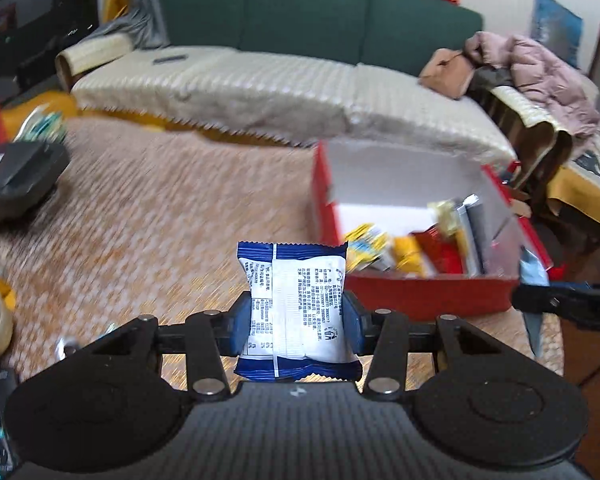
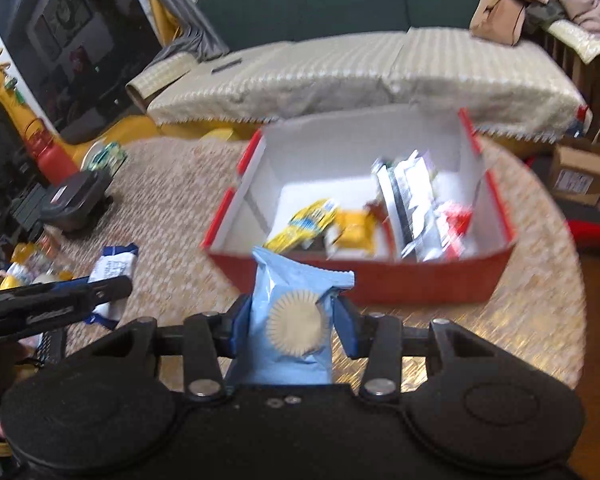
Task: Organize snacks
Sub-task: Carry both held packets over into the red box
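Note:
My left gripper (image 1: pixel 296 320) is shut on a dark blue and white snack packet (image 1: pixel 296 300), held above the woven table mat, left of the red box (image 1: pixel 416 292). My right gripper (image 2: pixel 288 324) is shut on a light blue snack packet (image 2: pixel 292 312) printed with a round biscuit, just in front of the red box's near wall (image 2: pixel 364 276). The box is white inside and holds several snacks: a yellow packet (image 2: pixel 304 228), an orange one (image 2: pixel 354 228), silver ones (image 2: pixel 412 204). The left gripper and its packet (image 2: pixel 114 268) show at the left of the right wrist view.
The round table (image 2: pixel 540 280) has a woven mat. A black case (image 1: pixel 16 176) lies at the far left, with more small items at the left edge (image 2: pixel 28 264). A sofa (image 1: pixel 260 88) with a beige cover stands behind the table. A cardboard box (image 2: pixel 578 172) sits on the floor right.

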A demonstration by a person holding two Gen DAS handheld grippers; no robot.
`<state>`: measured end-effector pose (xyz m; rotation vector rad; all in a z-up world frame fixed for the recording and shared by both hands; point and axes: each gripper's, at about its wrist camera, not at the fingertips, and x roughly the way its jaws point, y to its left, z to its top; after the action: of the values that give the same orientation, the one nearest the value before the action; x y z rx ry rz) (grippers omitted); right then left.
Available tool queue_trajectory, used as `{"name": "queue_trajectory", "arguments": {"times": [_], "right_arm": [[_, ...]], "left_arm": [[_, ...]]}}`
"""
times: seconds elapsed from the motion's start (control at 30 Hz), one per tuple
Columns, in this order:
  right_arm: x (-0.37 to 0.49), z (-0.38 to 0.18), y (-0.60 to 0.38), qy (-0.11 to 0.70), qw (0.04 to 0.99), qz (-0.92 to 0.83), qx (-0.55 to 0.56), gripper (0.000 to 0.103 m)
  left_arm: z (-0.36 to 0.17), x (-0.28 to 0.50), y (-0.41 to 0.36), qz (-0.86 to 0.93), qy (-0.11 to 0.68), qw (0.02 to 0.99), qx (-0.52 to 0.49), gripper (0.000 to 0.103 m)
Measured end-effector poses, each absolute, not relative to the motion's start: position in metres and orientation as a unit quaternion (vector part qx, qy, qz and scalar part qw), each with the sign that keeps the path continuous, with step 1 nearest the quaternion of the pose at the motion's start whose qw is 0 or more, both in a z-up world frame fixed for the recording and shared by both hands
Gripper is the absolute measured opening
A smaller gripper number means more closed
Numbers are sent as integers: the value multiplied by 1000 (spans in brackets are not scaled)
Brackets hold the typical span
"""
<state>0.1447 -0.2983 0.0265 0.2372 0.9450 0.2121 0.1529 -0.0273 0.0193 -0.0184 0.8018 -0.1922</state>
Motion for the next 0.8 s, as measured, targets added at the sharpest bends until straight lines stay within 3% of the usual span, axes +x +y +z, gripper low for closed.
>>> {"name": "queue_trajectory", "arguments": {"times": [0.43,0.8], "right_arm": [[213,13,-346,439,895,34,69,44],[237,-24,-341,452,890,46,17,44]], "left_arm": [[21,205,-115,-149,386,909,50,46],[-22,246,-149,-146,423,890,88,46]]}}
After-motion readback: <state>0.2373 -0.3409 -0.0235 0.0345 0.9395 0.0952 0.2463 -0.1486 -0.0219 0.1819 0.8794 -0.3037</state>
